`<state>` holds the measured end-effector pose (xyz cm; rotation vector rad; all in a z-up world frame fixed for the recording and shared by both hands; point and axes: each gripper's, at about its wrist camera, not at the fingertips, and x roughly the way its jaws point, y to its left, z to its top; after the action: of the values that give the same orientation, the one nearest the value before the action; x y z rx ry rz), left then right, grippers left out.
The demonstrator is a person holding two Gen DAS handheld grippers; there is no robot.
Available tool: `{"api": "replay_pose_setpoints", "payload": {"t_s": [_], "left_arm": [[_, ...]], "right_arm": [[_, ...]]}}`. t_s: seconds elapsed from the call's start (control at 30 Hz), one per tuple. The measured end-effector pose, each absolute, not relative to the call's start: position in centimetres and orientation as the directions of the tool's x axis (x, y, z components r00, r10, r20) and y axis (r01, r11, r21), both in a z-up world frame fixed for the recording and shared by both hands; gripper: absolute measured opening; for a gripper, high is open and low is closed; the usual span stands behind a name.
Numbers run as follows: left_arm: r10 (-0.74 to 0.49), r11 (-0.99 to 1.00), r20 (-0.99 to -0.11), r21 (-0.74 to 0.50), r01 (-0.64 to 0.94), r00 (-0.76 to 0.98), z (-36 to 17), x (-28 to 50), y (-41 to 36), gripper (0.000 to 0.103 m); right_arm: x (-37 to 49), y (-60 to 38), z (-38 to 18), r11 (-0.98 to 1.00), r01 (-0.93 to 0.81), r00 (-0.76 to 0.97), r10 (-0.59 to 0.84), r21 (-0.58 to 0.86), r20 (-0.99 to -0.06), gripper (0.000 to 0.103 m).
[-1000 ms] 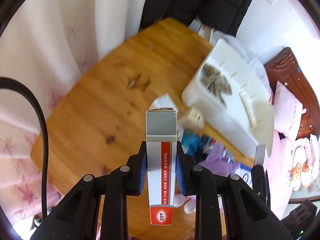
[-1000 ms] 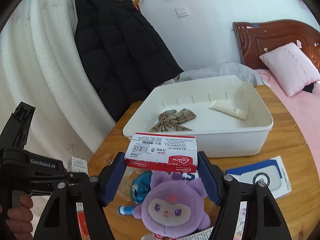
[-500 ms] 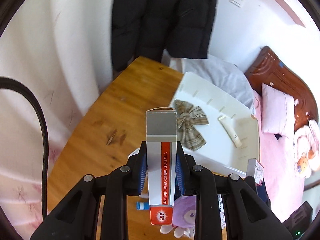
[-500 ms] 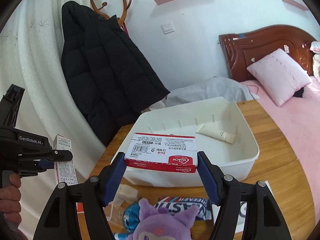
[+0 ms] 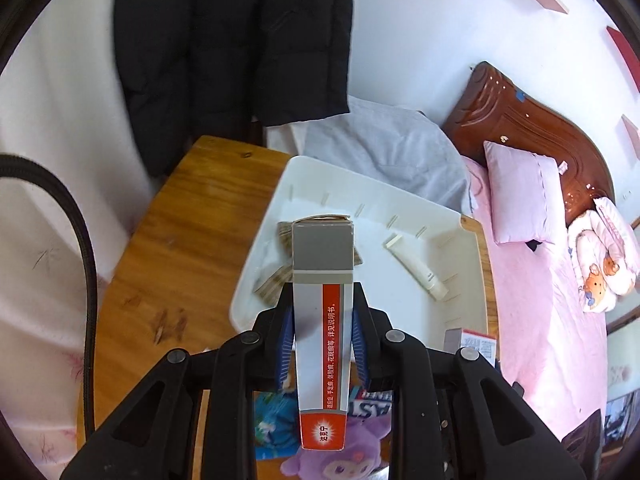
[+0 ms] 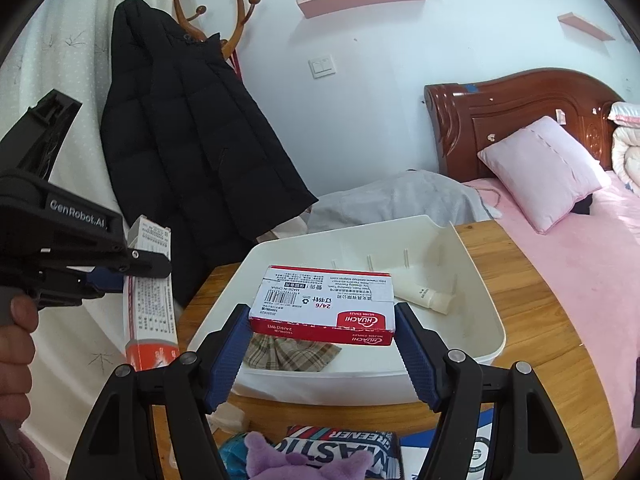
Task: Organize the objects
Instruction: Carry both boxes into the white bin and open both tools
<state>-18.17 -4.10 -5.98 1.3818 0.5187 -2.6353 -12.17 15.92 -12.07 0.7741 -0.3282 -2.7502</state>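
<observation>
Two cartons are held in the air at once, one per claw, both heading for the white bin [image 6: 486, 320] that sits at the far edge of the desk [image 5: 188, 216]. The left claw [image 5: 322, 334] is pinched on the narrow sides of a slim grey-and-red carton [image 5: 322, 320], held lengthwise along the fingers with its grey end over the bin's near-left corner. This grip keeps the long carton from swinging. The right claw [image 6: 322, 334] is spread wide yet closed on the short ends of a flat red-and-white staple box [image 6: 324, 304], held level above the bin's near wall, broad face up, so it can be set down flat.

Inside the bin lie a plaid bow [image 6: 288, 354] at the near-left corner and a white tube [image 6: 420, 294] toward the far-right corner. The floor between them is bare; judged from this, it is the likely drop zone for both cartons.

Items not yet sorted lie at the near edge of the desk: a purple plush toy [image 6: 288, 460] and a printed packet [image 6: 340, 446] among them.
</observation>
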Motion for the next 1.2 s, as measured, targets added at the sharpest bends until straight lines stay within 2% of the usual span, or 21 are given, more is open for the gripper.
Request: {"api": "replay_pose_setpoints", "payload": {"t_s": [0.63, 0.73, 0.8, 0.87, 0.93, 1.0, 1.2], "left_arm": [[0.164, -0.954, -0.869, -0.26, 0.148, -0.467, -10.0, -26.9, -1.1, 0.028], [0.152, -0.956, -0.868, -0.25, 0.153, -0.472, -10.3, -27.2, -0.9, 0.035], [0.143, -0.957, -0.869, -0.243, 0.157, -0.474, -10.3, -27.2, -0.8, 0.044], [0.14, -0.956, -0.865, -0.244, 0.16, -0.482, -10.2, -27.1, -0.9, 0.045], [0.132, -0.957, -0.862, -0.24, 0.164, -0.49, -10.0, -27.0, -0.9, 0.05], [0.121, -0.955, -0.855, -0.239, 0.176, -0.505, -9.7, -26.8, -1.1, 0.058], [0.078, -0.948, -0.836, -0.231, 0.219, -0.543, -8.6, -25.7, -1.7, 0.063]], "right_arm": [[-16.5, 16.8, -15.0, -0.97, 0.058, -0.806, -0.186, 0.237, -0.562, 0.072], [-16.8, 17.2, -15.3, -0.966, 0.059, -0.803, -0.196, 0.252, -0.563, 0.073], [-16.9, 17.3, -15.4, -0.966, 0.057, -0.803, -0.194, 0.251, -0.563, 0.077], [-16.8, 17.4, -15.4, -0.967, 0.055, -0.806, -0.19, 0.25, -0.56, 0.079], [-16.8, 17.4, -15.4, -0.966, 0.055, -0.807, -0.193, 0.254, -0.558, 0.08], [-16.8, 17.5, -15.3, -0.964, 0.054, -0.807, -0.195, 0.259, -0.557, 0.08], [-16.0, 17.8, -14.5, -0.964, 0.065, -0.82, -0.2, 0.259, -0.537, 0.082]]}}
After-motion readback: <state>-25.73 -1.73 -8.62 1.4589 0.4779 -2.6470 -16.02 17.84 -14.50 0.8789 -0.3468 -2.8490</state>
